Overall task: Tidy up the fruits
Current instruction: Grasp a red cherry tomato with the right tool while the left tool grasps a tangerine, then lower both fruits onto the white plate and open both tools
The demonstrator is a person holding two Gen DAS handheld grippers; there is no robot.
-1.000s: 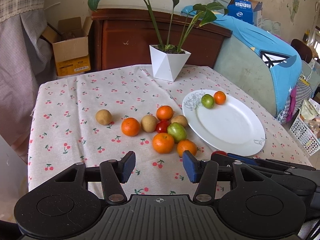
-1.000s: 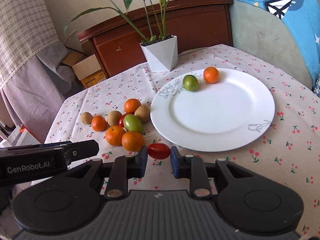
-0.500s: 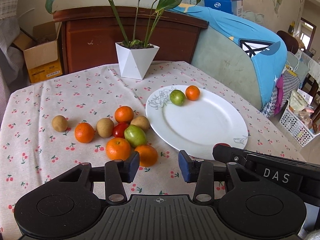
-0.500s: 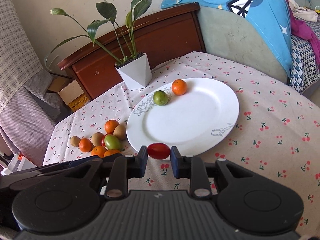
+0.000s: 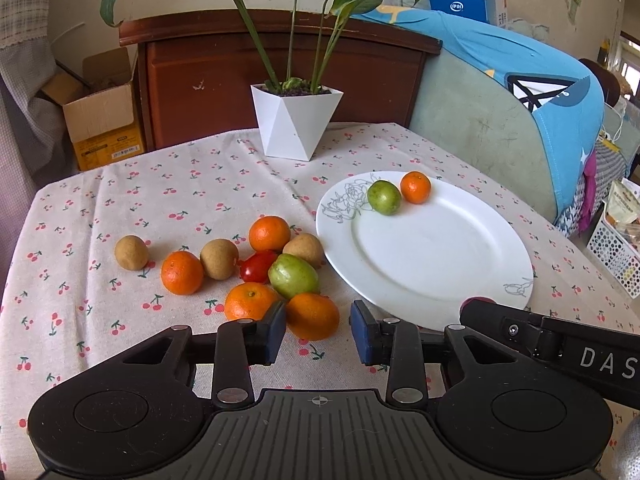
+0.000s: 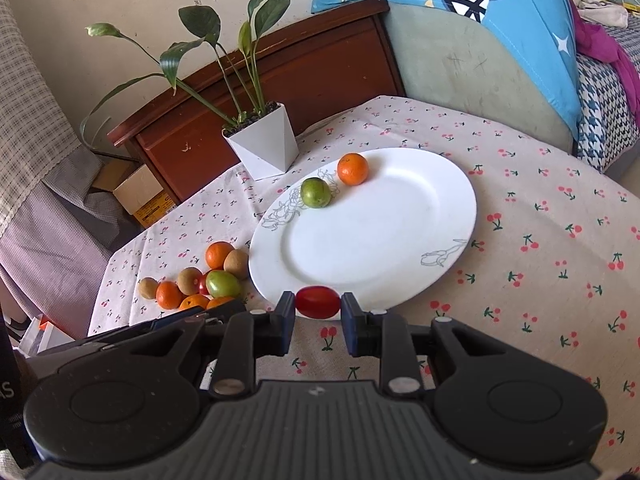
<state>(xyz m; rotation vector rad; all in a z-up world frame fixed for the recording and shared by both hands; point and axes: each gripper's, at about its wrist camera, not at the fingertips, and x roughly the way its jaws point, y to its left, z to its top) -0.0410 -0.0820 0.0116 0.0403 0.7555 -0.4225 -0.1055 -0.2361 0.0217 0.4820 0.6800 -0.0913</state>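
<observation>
My right gripper (image 6: 318, 318) is shut on a red cherry tomato (image 6: 317, 302) and holds it over the near rim of the white plate (image 6: 448, 216). The plate carries a green fruit (image 6: 315, 192) and a small orange (image 6: 352, 168). My left gripper (image 5: 318, 330) is open and empty, with an orange (image 5: 312, 316) just beyond and between its fingertips. Several oranges, brown fruits, a green fruit (image 5: 293, 275) and a red tomato (image 5: 258, 266) lie in a pile left of the plate (image 5: 500, 248).
A white plant pot (image 5: 294, 120) stands at the back of the cherry-print tablecloth (image 5: 192, 188). A wooden headboard (image 5: 280, 60), a cardboard box (image 5: 100, 116) and a blue-covered sofa (image 5: 520, 92) lie behind. The right gripper's body (image 5: 560, 340) crosses the left view's lower right.
My right gripper has risen and moved over the plate's near rim with the tomato. My left gripper has moved closer to the fruit pile, still open.
</observation>
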